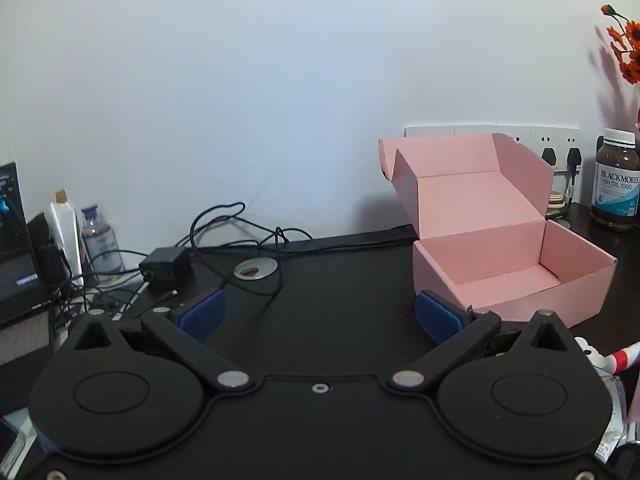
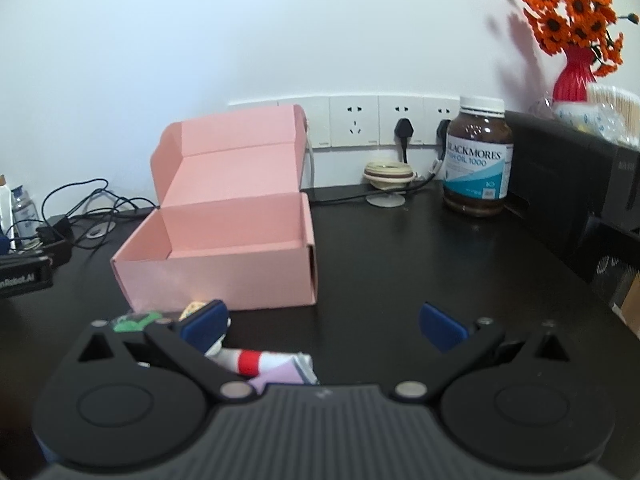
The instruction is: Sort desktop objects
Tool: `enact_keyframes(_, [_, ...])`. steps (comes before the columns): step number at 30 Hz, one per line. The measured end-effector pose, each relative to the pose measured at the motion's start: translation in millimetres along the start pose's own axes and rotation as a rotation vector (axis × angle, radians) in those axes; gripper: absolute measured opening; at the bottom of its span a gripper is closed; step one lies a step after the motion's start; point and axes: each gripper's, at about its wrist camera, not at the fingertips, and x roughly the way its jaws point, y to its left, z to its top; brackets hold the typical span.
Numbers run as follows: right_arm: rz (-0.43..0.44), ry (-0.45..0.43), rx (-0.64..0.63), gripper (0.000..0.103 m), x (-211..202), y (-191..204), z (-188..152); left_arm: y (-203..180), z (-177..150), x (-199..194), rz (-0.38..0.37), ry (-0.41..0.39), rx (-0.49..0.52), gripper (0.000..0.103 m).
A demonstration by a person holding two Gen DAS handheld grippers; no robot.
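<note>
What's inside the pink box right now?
The pink box stands open, with only bare pink floor and walls showing in both views. Its near front wall hides the floor strip just behind it.

Pink box (image 2: 224,272), black desk (image 2: 380,248), orange flowers (image 2: 576,12), red vase (image 2: 574,76).

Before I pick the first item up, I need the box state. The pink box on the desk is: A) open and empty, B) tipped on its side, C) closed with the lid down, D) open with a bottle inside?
A: the pink box stands upright with its lid folded back, and both views show only bare pink floor inside.
</note>
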Motion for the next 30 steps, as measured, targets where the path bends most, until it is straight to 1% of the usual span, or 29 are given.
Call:
enact_keyframes(6, [-0.014, 0.019, -0.035, 0.102, 10.9, 3.9, 6.3, 0.0, -1.2, 2.4, 0.012, 0.008, 0.013, 0.103])
enact_keyframes(9, [-0.009, 0.026, -0.03, 0.102, 14.4, 3.9, 11.2, 4.2, -1.3, 2.3, -0.001, 0.013, -0.032, 0.103])
enact_keyframes(14, [-0.002, 0.033, -0.03, 0.102, 17.6, 4.9, 17.0, 15.6, -0.9, 3.1, 0.002, 0.009, -0.111, 0.103])
enact_keyframes(17, [-0.003, 0.045, -0.024, 0.102, 20.1, 4.6, 19.0, 21.7, -0.3, 2.3, -0.02, 0.0, -0.129, 0.103])
enact_keyframes(20, [-0.004, 0.048, -0.024, 0.102, 21.7, 5.0, 20.3, 21.0, 0.5, -0.3, 0.012, -0.015, -0.116, 0.103])
enact_keyframes(23, [-0.011, 0.055, -0.028, 0.102, 23.8, 5.5, 21.5, 18.1, 0.7, -0.2, 0.024, -0.013, -0.096, 0.103])
enact_keyframes(25, [-0.015, 0.058, -0.032, 0.102, 25.0, 6.0, 22.3, 16.6, 1.3, 1.9, 0.022, 0.008, -0.087, 0.103])
enact_keyframes(28, [-0.012, 0.063, -0.036, 0.102, 26.6, 6.4, 23.3, 12.7, 4.2, 6.3, 0.006, 0.052, -0.044, 0.103])
enact_keyframes(30, [-0.007, 0.064, -0.033, 0.102, 27.5, 6.2, 23.9, 11.0, 3.6, 5.3, -0.003, 0.049, -0.035, 0.103])
